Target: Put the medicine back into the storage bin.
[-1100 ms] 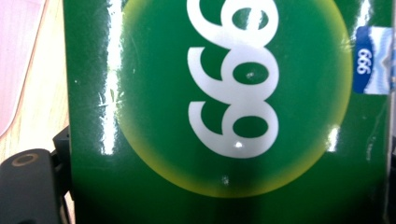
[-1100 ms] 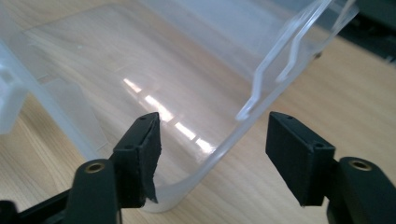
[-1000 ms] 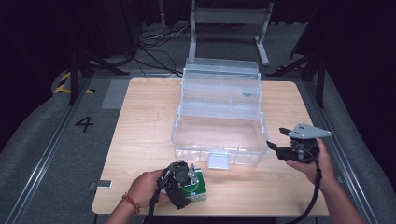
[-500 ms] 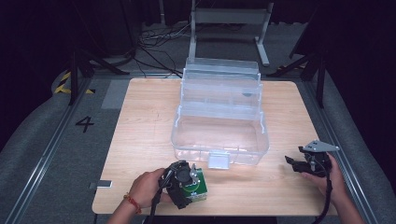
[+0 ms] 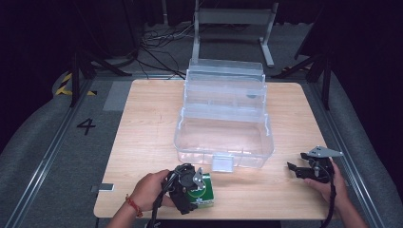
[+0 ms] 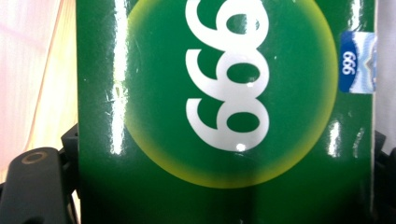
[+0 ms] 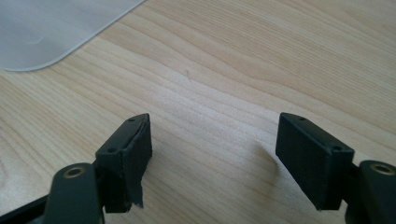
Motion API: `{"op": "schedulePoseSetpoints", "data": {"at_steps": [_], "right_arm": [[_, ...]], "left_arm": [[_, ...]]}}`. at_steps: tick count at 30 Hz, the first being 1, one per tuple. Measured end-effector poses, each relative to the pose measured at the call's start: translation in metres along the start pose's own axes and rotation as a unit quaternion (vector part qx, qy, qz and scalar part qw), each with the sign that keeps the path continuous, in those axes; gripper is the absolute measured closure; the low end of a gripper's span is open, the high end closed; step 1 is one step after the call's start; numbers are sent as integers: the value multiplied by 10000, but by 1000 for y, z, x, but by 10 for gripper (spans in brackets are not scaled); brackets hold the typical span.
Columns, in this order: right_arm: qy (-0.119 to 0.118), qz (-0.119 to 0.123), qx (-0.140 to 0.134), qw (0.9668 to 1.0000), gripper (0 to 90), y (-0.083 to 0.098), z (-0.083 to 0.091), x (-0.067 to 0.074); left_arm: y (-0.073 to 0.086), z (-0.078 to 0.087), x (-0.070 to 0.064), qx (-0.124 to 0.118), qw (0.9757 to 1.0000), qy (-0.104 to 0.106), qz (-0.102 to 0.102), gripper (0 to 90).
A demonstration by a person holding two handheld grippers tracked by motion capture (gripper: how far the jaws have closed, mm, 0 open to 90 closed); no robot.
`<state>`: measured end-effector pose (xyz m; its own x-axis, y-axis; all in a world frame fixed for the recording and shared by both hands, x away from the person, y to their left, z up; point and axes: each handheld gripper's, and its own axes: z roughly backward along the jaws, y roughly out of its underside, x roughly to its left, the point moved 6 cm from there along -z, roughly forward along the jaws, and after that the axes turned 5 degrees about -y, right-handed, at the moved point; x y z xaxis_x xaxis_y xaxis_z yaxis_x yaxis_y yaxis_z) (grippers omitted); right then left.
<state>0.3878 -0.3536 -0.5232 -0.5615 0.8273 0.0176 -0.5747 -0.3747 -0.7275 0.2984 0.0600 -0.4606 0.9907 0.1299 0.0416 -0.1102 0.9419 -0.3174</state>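
A green box (image 5: pixel 205 195) with a white "999" on a yellow disc lies near the table's front edge, left of centre. My left gripper (image 5: pixel 197 186) is over it, shut on it. In the left gripper view the green box (image 6: pixel 224 46) spans the whole gap of the left gripper (image 6: pixel 224 154), with a black jaw against each side. My right gripper (image 5: pixel 292 169) rests low over the table at the front right and points left. In its own view the right gripper (image 7: pixel 215 133) is open above bare wood; its jaws have just widened a little, with nothing between them.
A clear plastic tiered organiser (image 5: pixel 199 152) stands open in the middle of the wooden table (image 5: pixel 142 142), with a latch tab (image 5: pixel 222 163) at its front. Its corner (image 7: pixel 46 28) lies ahead of the right jaws. A metal stand (image 5: pixel 233 19) is behind the table.
The right hand came down from beside the organiser's right front corner to just above the table at the front right. The left gripper and the green box stayed put.
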Motion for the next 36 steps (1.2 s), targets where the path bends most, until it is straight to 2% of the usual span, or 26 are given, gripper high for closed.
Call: {"op": "schedulePoseSetpoints", "data": {"at_steps": [5,8,11,19,23,25,31,33,36], "right_arm": [[-109,-224,-88,9997,248,3,-1,-4],[-92,-205,-143,9996,241,4,-1,-4],[-91,-215,-152,9996,237,4,-1,-3],[-96,-204,-150,9996,229,4,-1,-2],[-106,-211,-145,9996,224,4,-1,-2],[-94,-207,-145,9996,220,4,-1,-2],[-54,-242,-136,9996,209,5,-1,-3],[-52,-242,-137,9996,208,5,-1,-3],[-54,-246,-138,9996,208,5,-1,-3]], "left_arm": [[-4,11,-1,-80,9999,8,-73,155],[-5,21,-2,-120,9997,52,-182,156],[-10,32,1,-156,9996,-59,-237,156],[-26,70,14,-405,9983,-171,-379,156],[-33,89,18,-581,9964,-309,-541,157],[-36,96,21,-665,9959,-332,-515,157],[-44,105,35,-689,9954,-434,-498,157],[-47,108,43,-673,9949,-479,-584,157],[-52,111,51,-730,9949,-489,-502,157]]}}
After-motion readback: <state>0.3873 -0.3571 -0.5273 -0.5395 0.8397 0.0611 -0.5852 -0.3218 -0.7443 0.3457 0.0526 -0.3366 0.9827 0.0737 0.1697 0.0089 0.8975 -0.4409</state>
